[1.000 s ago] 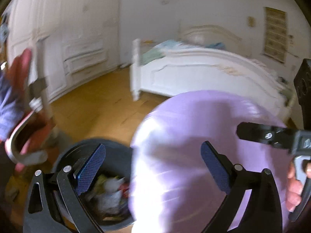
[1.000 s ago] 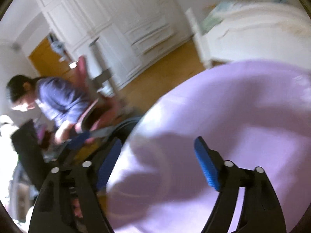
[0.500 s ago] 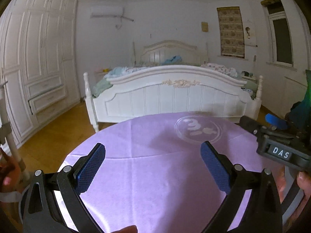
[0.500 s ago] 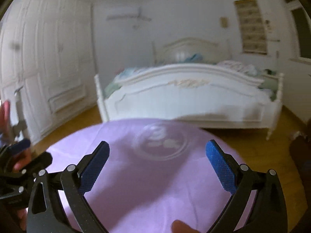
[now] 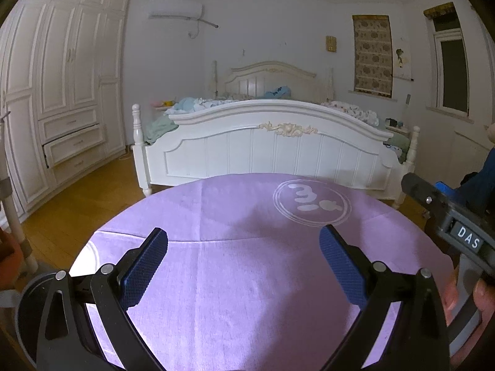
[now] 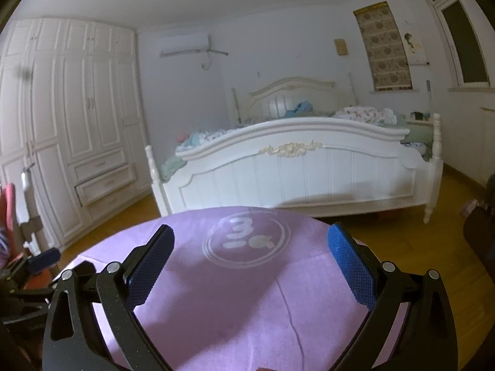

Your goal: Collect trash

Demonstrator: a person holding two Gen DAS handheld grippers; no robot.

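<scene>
Both views have swung from the bin to face the bed (image 5: 266, 142) across the bare purple table (image 5: 241, 278), left claw (image 5: 244, 266) and right claw (image 6: 250, 262) spread wide, empty, suggesting collection is finished.

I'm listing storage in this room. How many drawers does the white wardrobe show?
3. They are stacked in the lower part of the wardrobe: top drawer, middle drawer, which is pulled slightly out, and bottom drawer. More may be hidden beyond the picture's left edge.
</scene>
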